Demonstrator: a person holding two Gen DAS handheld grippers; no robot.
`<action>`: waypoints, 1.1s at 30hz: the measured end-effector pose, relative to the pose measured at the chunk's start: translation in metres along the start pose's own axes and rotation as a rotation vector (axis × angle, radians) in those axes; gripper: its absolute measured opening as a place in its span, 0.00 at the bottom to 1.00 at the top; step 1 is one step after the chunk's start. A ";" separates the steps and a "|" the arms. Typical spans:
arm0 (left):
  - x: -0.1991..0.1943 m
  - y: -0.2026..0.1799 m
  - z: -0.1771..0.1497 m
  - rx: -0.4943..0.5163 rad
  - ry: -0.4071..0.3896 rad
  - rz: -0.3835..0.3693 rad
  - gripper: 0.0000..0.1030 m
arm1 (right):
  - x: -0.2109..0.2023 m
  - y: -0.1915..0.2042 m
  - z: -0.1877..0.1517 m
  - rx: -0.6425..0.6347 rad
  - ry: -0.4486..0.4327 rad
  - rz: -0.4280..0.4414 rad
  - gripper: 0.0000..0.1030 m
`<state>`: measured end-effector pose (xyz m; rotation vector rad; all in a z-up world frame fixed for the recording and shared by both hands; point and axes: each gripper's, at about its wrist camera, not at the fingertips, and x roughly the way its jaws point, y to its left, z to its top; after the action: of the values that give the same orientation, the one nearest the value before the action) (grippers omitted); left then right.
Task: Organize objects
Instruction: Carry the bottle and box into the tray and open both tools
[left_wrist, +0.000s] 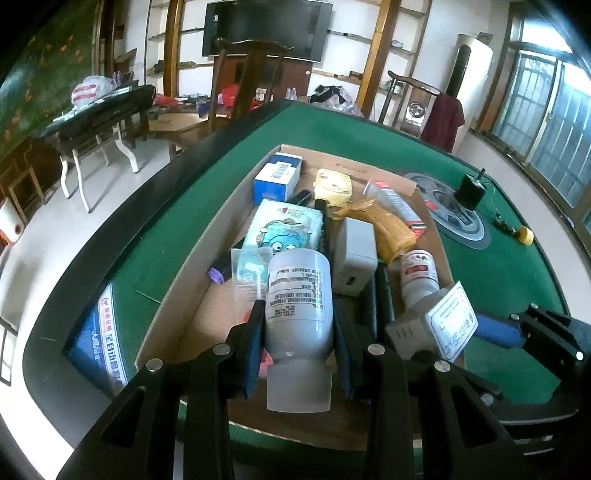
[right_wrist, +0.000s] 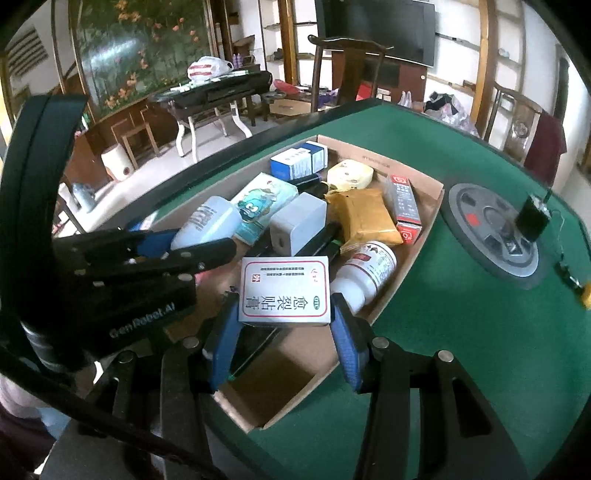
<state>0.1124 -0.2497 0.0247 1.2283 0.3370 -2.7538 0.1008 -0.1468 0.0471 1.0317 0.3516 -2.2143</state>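
Note:
My left gripper (left_wrist: 298, 332) is shut on a white plastic bottle (left_wrist: 298, 306) with a printed label, cap end towards the camera, held over the near end of a cardboard tray (left_wrist: 173, 291) full of items. The bottle also shows in the right wrist view (right_wrist: 207, 221). My right gripper (right_wrist: 284, 325) is shut on a small white medicine box (right_wrist: 284, 291) with red and green print, held over the same tray (right_wrist: 402, 273). That box shows in the left wrist view (left_wrist: 448, 321), beside my left gripper.
The tray holds a blue-white box (left_wrist: 277, 177), a tissue pack (left_wrist: 284, 229), a yellow case (left_wrist: 332, 184), a grey charger (left_wrist: 356, 254), a tan packet (left_wrist: 388, 225), a red box (right_wrist: 404, 210) and a second white bottle (right_wrist: 365, 273). A round panel (right_wrist: 491, 229) and a black motor (right_wrist: 532, 218) sit on the green table.

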 end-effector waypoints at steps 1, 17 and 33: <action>0.001 0.001 0.001 0.000 0.001 0.000 0.28 | 0.001 0.000 -0.001 -0.005 0.000 -0.011 0.45; 0.009 -0.016 -0.004 0.049 -0.001 -0.003 0.28 | 0.009 -0.003 -0.007 -0.041 0.011 -0.131 0.45; -0.002 -0.026 -0.002 0.033 -0.013 -0.006 0.33 | -0.003 -0.021 -0.008 0.060 0.005 -0.096 0.58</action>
<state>0.1106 -0.2236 0.0290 1.2180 0.2955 -2.7818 0.0926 -0.1258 0.0434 1.0723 0.3458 -2.3209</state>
